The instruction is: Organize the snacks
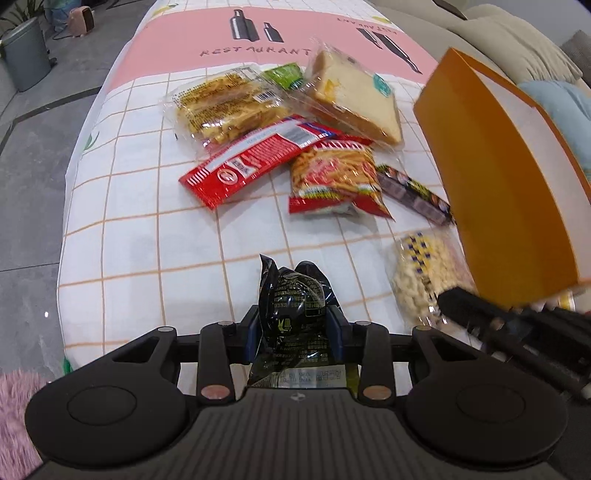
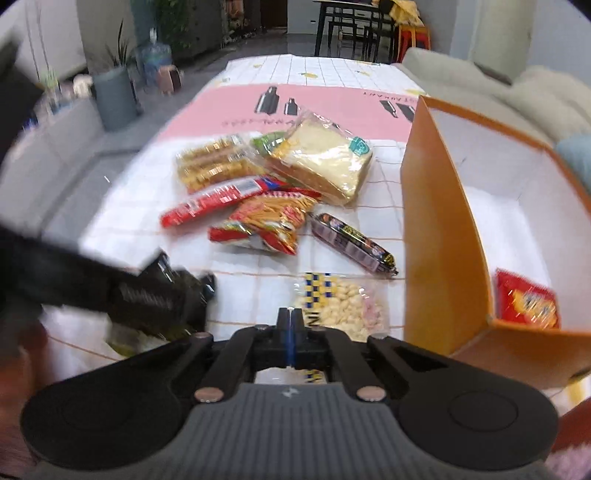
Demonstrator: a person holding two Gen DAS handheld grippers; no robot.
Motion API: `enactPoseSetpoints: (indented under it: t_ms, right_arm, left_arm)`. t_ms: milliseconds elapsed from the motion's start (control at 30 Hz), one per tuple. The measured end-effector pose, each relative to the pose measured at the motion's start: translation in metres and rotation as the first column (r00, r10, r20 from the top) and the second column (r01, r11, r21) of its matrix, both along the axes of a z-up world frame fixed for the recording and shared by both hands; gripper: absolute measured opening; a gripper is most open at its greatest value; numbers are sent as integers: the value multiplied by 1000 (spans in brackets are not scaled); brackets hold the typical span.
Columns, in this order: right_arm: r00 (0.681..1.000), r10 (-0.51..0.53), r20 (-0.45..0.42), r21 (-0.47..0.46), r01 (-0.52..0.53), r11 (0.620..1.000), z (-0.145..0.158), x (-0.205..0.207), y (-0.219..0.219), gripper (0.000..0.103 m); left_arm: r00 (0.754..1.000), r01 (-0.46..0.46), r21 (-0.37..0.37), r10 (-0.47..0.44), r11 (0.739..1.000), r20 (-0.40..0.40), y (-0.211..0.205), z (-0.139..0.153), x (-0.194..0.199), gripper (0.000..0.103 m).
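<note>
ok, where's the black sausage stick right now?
Right wrist view, centre-right: the sausage stick lies on the tablecloth between the noodle pack and the orange box, above the peanut bag.

The worktop (image 2: 258, 295) is covered by a cloth with a white field of thin orange squares and a pink band printed with bottles and the word RESTAURANT. A grey tiled floor (image 1: 37, 177) with dark joint lines is seen to the left. A grey bin (image 1: 26, 51) with a plant is placed there, and a small pink appliance (image 1: 81, 20) beside it. A beige sofa (image 2: 480, 85) with cushions is seen on the right. A dark dining table with chairs (image 2: 351, 29) is seen far behind, and more potted plants (image 2: 173, 26) near the wall.
</note>
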State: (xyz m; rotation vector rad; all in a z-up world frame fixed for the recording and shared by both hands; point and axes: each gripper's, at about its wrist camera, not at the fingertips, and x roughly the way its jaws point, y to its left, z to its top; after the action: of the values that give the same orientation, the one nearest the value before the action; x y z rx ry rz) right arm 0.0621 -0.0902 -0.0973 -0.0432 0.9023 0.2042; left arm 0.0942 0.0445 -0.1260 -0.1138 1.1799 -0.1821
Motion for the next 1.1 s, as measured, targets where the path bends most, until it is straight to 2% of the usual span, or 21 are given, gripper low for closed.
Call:
enactPoseSetpoints:
  t_ms: [167,300,367,433,500,533,600,700,800,867,967,1100]
  right_arm:
    - [1000,-23,15,92,21,996,17,-9,-10,0]
    - [999,-31,-8,62,31,998,14,-15,-15,1]
    - [999,-17,-28,10,17,1000,5,-17,-13,12]
    - [999,-13,-34,-32,12,999,-4,-18,-9,37]
    - [1000,-6,-21,-59,5,998,-11,-19,-4,45]
    - [1000,-5,-10,-76,4,997,-14,-18,0,60]
    - [1000,-13,21,-113,15,993,-19,-16,6,79]
    - [995,-47,87,-175,62,983,-26,-14,12,86]
    - [993,-79,84,-187,94,978,-35,-7,13,86]
    - [987,-138,76,-202,151,968,-41,-1,10,84]
    - [981,-193,22,-164,194,967,-49,8,0,84]
    - [969,-247,20,-125,247,961,-56,14,-2,85]
  left_arm:
    - [999,23,14,-23,1000,-23,-8,1,-13,41]
    - [1000,17,22,-16,1000,-17,-11,3,-17,41]
    - [1000,4,30,-3,1000,-11,-10,4,-17,41]
    - [1000,-7,24,7,1000,-10,-8,4,-17,41]
    - [1000,-15,22,15,1000,-12,-6,3,-17,41]
    - [1000,-19,22,19,1000,-13,-5,3,-17,41]
    - [1000,-26,17,26,1000,-14,-2,2,-16,41]
    - [1000,-28,6,28,1000,-14,-1,1,-14,41]
    - [999,-28,0,28,1000,-19,0,-1,-12,41]
    - [999,-27,-4,27,1000,-24,0,-3,-10,41]
    - [999,-20,-5,20,1000,-29,-2,-5,-8,41]
    - [999,-13,-1,13,1000,-30,-4,-8,-5,41]
